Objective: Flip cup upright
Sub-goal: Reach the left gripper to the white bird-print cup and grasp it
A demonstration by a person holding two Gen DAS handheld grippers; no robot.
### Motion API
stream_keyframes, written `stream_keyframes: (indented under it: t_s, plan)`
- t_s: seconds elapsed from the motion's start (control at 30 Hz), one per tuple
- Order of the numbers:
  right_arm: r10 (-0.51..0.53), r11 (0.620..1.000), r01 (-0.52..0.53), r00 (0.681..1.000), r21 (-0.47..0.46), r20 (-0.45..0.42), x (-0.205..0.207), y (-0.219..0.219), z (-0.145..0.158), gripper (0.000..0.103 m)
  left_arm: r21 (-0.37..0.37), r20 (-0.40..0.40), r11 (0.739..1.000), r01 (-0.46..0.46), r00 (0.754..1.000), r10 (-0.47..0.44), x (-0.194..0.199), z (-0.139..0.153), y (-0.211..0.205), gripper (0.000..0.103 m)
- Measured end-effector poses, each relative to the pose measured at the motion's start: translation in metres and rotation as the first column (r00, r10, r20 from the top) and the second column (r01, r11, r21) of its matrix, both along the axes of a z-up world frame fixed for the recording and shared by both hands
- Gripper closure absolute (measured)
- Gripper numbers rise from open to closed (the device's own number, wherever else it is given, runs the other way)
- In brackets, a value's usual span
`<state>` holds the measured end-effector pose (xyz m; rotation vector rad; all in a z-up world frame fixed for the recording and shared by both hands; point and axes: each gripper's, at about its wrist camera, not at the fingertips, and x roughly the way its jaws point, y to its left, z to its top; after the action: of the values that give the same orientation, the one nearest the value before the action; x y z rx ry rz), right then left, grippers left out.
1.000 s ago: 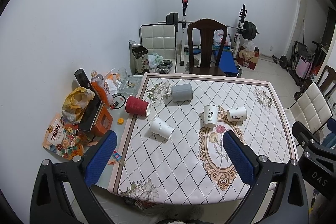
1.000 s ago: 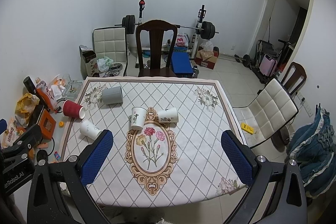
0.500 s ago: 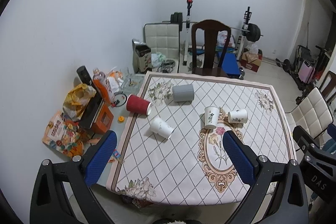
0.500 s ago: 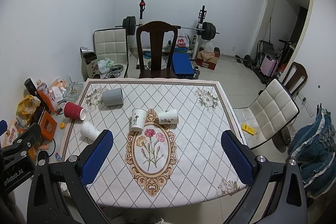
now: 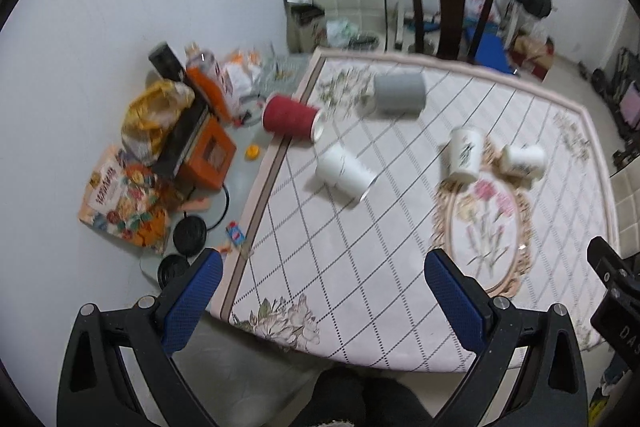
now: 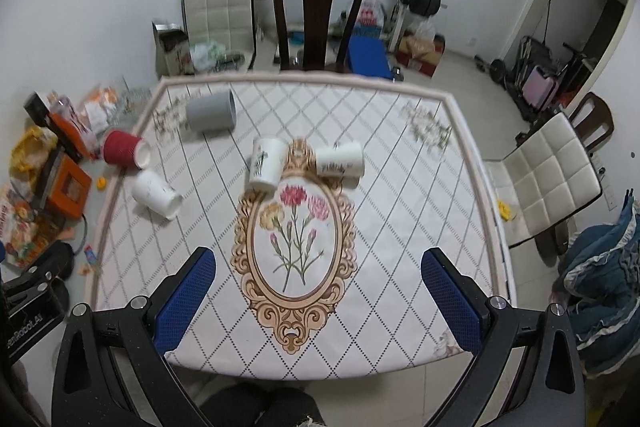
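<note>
The table (image 6: 400,227) filled the middle of both views, covered by a diamond-patterned cloth with a flower oval at its centre. A dark wooden chair (image 6: 318,23) stood at its far edge, top centre of the right wrist view, and a padded white chair (image 6: 548,179) sat off the table's right side.

Both sets of tongs hung above the near edge of the table, well apart from every cup. The left tongs (image 5: 320,303) were spread wide with nothing between the blue pads, and the right tongs (image 6: 318,299) were spread just as wide and also held nothing.

Five cups lay on the cloth. A grey cup (image 6: 211,110) lay on its side in the upper left of the right wrist view. A red cup (image 6: 122,149) lay on its side at the table's left edge, with a plain white cup (image 6: 156,194) on its side just below it. Near the top of the flower oval, a printed white cup (image 6: 267,165) stood mouth down, and beside it to the right another printed white cup (image 6: 341,159) lay on its side.
</note>
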<state>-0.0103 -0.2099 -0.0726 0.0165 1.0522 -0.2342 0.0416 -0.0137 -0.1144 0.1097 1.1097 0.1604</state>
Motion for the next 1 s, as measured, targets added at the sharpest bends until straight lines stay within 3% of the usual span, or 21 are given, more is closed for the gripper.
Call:
stream_keyframes:
  t_s: [0.27,0.47,0.63,0.7,0.8,0.9,1.0]
  plan:
    - [-0.008,0.999,0.003,0.987,-0.034,-0.162,0.051,0.013,-0.09,0.0,-0.032,-0.154,0.999,-0.031,0.988,0.025,0.047,-0.074,0.021,0.0]
    - [-0.054,0.998,0.049,0.972,-0.028,-0.227,0.089,0.021,-0.143,0.0,-0.114,-0.254,0.992,-0.059,0.967,0.028,0.095,-0.125,0.037,0.001]
    - [-0.084,0.996,0.086,0.952,-0.006,-0.294,0.122,0.023,-0.183,0.0,-0.206,-0.339,0.97,-0.13,0.939,0.054,0.132,-0.163,0.054,0.001]
    - [-0.092,0.995,0.095,0.944,-0.006,-0.317,0.132,0.024,-0.196,0.0,-0.259,-0.364,0.951,-0.169,0.929,0.066,0.145,-0.174,0.06,0.001]
    - [-0.108,0.994,0.109,0.928,-0.016,-0.356,0.145,0.025,-0.214,0.0,-0.357,-0.395,0.901,-0.246,0.914,0.093,0.164,-0.189,0.07,0.001]
    - [-0.121,0.992,0.123,0.917,-0.019,-0.379,0.154,0.024,-0.224,0.0,-0.459,-0.422,0.826,-0.328,0.898,0.122,0.181,-0.201,0.079,0.003]
    - [-0.136,0.99,0.14,0.908,-0.018,-0.397,0.162,0.024,-0.232,0.0,-0.54,-0.448,0.743,-0.395,0.882,0.144,0.195,-0.213,0.084,0.011]
